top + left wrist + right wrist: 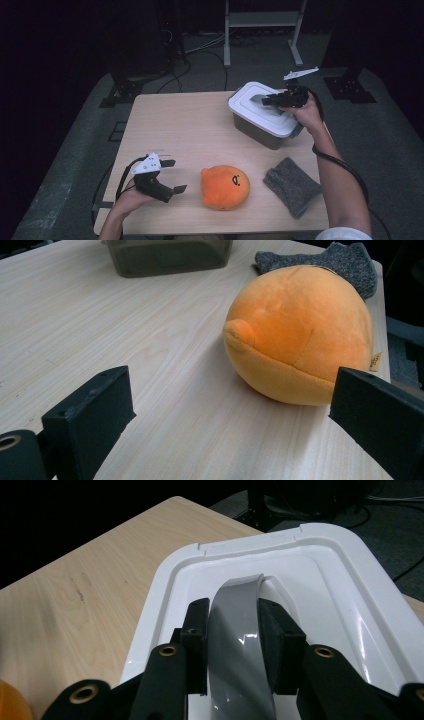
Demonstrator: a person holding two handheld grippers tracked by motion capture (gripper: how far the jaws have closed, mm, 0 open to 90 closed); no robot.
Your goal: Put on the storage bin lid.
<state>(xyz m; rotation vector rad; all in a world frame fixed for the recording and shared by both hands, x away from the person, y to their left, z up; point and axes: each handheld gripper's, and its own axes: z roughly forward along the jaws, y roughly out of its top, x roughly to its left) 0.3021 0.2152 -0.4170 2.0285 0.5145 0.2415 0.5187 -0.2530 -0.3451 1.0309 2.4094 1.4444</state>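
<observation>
Right gripper point(270, 100) is over the white lid point(250, 102) of the storage box point(260, 131) at the far right of the tabletop point(190, 125), and its fingers point(197, 630) are clamped on the grey handle point(235, 645) that arches up from the lid's recessed middle. In the right gripper view the two black pads press flat against both sides of that grey strap, one on each side, with the raised white rim of the lid curving round beyond them. The lid sits on the box, whose dark translucent wall shows below the rim in the high view. The box stands towards the back right corner, well apart from the other gripper. Over on the near left, the left gripper point(172, 176) hovers low above the bare wood with its fingers point(92, 420) spread wide and nothing between them. Just beside it, towards the middle of the near edge, lies an orange plush toy point(225, 186), round and soft, with a small dark face mark on top; in the left gripper view it sits just beyond the right-hand finger, whether touching it I cannot tell. A grey knitted cloth point(292, 185) lies flat to the right of the plush, near the person's right forearm, between the plush and the tabletop's right edge. The hand point(307, 114) on the right gripper reaches in from the box's right side.
</observation>
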